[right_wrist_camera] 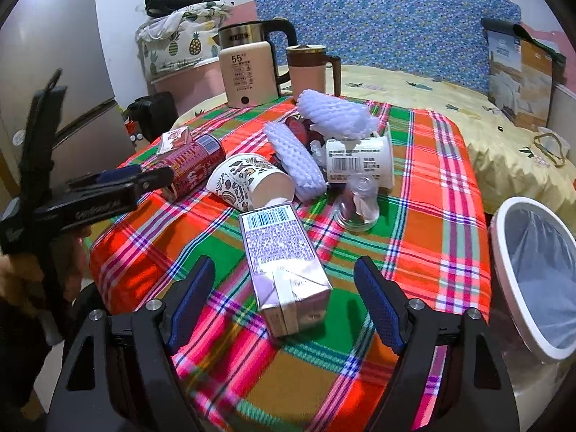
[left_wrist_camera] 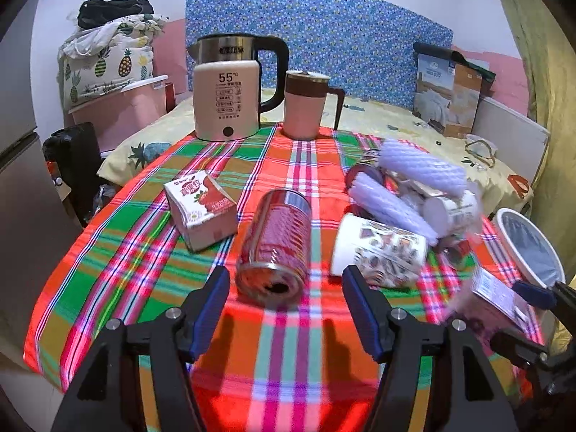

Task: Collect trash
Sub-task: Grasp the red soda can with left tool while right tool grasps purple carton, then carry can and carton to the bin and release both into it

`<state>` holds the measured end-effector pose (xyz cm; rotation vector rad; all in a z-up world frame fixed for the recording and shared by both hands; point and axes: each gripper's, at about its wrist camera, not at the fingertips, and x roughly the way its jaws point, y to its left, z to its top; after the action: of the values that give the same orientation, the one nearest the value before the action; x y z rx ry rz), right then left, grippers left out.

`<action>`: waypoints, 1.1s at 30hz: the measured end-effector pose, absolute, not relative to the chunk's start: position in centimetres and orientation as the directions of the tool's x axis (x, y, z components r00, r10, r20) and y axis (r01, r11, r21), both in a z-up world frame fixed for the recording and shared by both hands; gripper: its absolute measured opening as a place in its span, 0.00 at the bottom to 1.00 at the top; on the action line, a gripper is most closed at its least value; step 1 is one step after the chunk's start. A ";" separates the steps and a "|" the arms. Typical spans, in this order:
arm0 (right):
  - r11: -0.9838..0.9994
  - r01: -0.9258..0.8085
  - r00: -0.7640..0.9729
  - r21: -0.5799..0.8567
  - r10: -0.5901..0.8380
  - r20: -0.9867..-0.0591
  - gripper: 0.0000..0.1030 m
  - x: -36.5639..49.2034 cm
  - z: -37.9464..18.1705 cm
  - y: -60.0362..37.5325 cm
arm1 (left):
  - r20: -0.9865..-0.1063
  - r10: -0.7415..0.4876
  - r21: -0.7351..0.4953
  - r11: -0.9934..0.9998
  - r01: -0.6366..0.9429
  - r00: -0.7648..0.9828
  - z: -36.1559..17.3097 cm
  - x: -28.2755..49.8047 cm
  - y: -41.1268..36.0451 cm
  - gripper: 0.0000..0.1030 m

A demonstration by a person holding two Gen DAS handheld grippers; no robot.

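Red can (left_wrist_camera: 272, 246) (dented, on its side) lies between the spread left gripper (left_wrist_camera: 285, 312); right gripper (right_wrist_camera: 284, 304) gapes around a purple carton (right_wrist_camera: 284, 270).

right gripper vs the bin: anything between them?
Right wrist view: only bare plaid tablecloth between the right gripper and the bin. The purple carton sits between the open jaws.

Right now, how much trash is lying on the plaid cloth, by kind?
Red cans: 1
Drink cartons: 2
Paper cups: 2
White foam nets: 2
Clear plastic cup: 1
Total: 8, though the pile may hide more.
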<state>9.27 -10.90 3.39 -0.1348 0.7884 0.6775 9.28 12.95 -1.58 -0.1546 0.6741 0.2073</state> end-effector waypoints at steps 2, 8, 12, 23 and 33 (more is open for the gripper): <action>0.783 -0.608 0.506 0.130 0.509 -0.696 0.64 9.4 3.3 -10.9 | -0.642 0.128 -0.079 0.970 -0.231 0.756 -2.0 10.1 13.4 0.65; 0.788 -0.601 0.493 0.134 0.498 -0.714 0.39 9.5 2.9 -10.8 | -0.674 0.108 -0.082 0.972 -0.220 0.731 -3.1 11.3 14.0 0.65; 0.797 -0.587 0.502 0.142 0.496 -0.708 0.39 9.4 3.1 -11.3 | -0.691 0.102 -0.099 0.967 -0.234 0.715 -3.8 11.6 14.4 0.54; 0.819 -0.545 0.530 0.179 0.502 -0.684 0.38 8.8 4.0 -13.2 | -0.667 0.127 -0.098 0.962 -0.256 0.734 -2.6 8.9 13.6 0.54; 0.844 -0.492 0.567 0.214 0.498 -0.656 0.38 8.9 4.5 -15.9 | -0.642 0.127 -0.104 0.962 -0.250 0.756 -1.1 7.5 12.1 0.53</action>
<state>8.85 -15.90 4.49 0.0074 0.7731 0.5815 7.52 12.06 -1.12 -0.1887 0.6840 0.2072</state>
